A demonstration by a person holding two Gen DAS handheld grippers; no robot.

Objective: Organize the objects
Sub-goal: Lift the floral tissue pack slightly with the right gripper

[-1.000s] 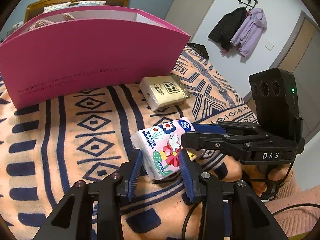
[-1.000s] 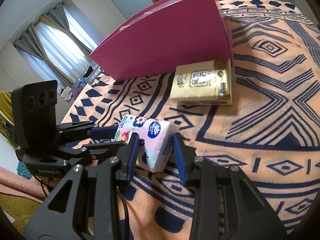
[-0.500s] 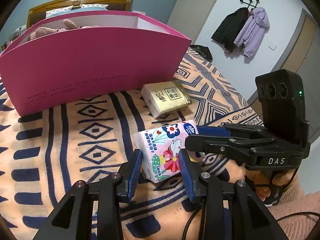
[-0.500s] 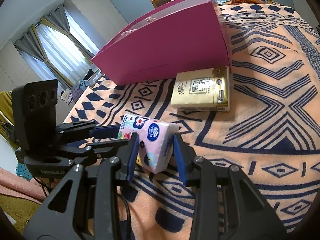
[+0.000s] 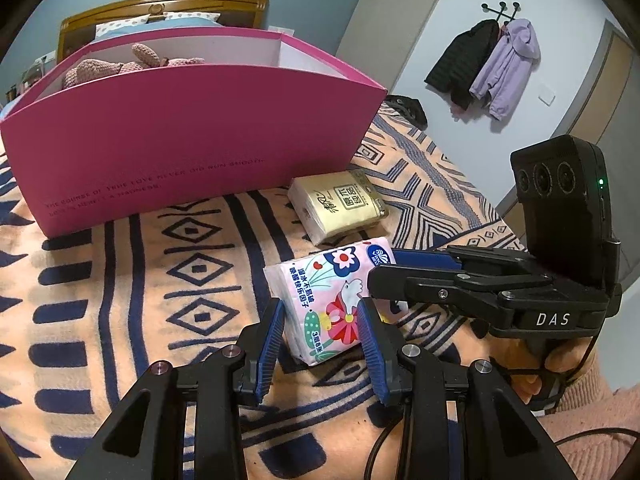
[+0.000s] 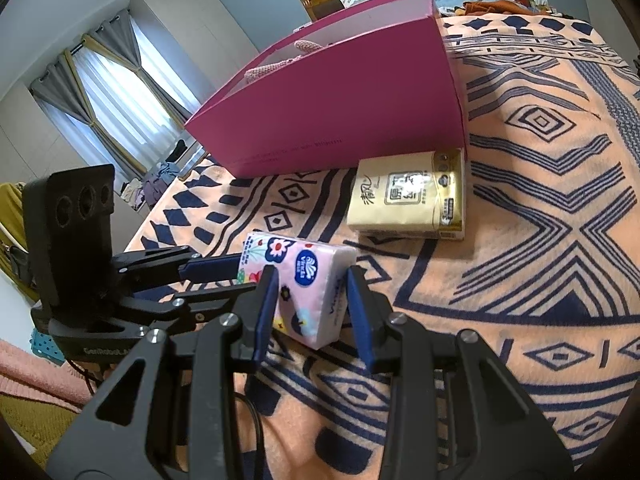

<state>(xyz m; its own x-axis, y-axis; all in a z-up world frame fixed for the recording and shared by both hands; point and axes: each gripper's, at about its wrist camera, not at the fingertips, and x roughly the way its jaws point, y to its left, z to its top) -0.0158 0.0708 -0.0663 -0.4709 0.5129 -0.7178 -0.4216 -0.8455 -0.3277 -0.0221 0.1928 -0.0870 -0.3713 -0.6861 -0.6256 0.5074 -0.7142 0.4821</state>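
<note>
A bed (image 5: 120, 320) with an orange, navy-patterned blanket and wooden headboard (image 5: 160, 8); pale blue walls, coats (image 5: 488, 64) on hooks, grey curtains (image 6: 100, 84) over bright windows.

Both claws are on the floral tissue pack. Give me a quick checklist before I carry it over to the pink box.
1. Left claw pads against floral tissue pack: ok.
2. Right claw pads against the pack's other end: ok.
3. Pack clear of blanket: cannot tell; its lower edge looks close to it.
4. Pink box open on top: ok.
5. Space inside: cannot tell; a knitted toy fills part.
6. Gold tissue pack lies on the way: not ok, lift over it.
</note>
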